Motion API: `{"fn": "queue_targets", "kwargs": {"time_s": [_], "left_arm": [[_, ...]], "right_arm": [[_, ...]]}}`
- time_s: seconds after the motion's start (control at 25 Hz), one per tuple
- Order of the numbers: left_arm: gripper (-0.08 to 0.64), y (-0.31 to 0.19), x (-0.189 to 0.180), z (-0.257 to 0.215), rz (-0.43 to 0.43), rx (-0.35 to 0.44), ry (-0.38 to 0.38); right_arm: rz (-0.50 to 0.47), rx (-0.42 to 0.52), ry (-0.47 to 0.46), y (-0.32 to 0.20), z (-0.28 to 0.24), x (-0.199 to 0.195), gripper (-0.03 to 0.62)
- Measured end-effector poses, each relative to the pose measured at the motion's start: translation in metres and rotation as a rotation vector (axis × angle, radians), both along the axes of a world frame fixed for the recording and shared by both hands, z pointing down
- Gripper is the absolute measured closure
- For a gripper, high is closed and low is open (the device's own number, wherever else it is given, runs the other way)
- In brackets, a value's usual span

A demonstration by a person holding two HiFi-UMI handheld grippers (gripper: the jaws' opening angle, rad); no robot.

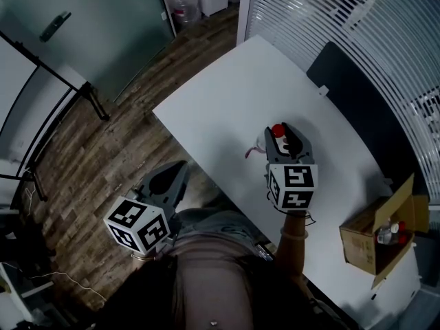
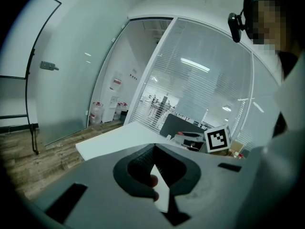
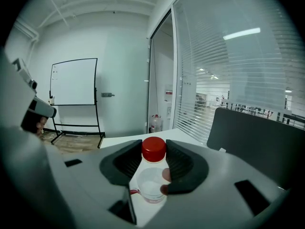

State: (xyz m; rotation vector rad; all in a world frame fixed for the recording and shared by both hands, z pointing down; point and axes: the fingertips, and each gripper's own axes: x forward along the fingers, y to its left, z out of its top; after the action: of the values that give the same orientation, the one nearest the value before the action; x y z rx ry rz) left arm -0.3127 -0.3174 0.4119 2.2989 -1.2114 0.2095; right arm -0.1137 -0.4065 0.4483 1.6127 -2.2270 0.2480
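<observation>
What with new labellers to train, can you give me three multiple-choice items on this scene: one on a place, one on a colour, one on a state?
1. Where does the cardboard box stand?
A. on the wooden floor
B. on the white table, at the person's right
C. between the left jaws

2. What colour is the cap of the clear bottle?
A. red
B. blue
C. green

3. How is the right gripper?
A. wide open and empty
B. shut on nothing
C. shut on the bottle

Answers:
1 B: the head view shows the box on the table's right end.
2 A: both the head view and the right gripper view show the cap red.
3 C: in the right gripper view the dark pads press the bottle's neck from both sides.
</observation>
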Motion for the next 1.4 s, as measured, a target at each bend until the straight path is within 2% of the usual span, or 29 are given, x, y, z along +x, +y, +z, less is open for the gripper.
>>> {"fn": "queue_targets", "kwargs": {"time_s": [0.56,1.4], "left_arm": [[0.554,0.001,0.006,0.002,0.008,-0.008,-0.004],[0.554,0.002,0.007,0.0,0.074,0.004,0.015]], "right_arm": [[-0.015,-0.002,0.007,0.002,0.011,0.001,0.422],[0.037,-0.038,-0.005,0.013,0.013,0.004,0.42]]}}
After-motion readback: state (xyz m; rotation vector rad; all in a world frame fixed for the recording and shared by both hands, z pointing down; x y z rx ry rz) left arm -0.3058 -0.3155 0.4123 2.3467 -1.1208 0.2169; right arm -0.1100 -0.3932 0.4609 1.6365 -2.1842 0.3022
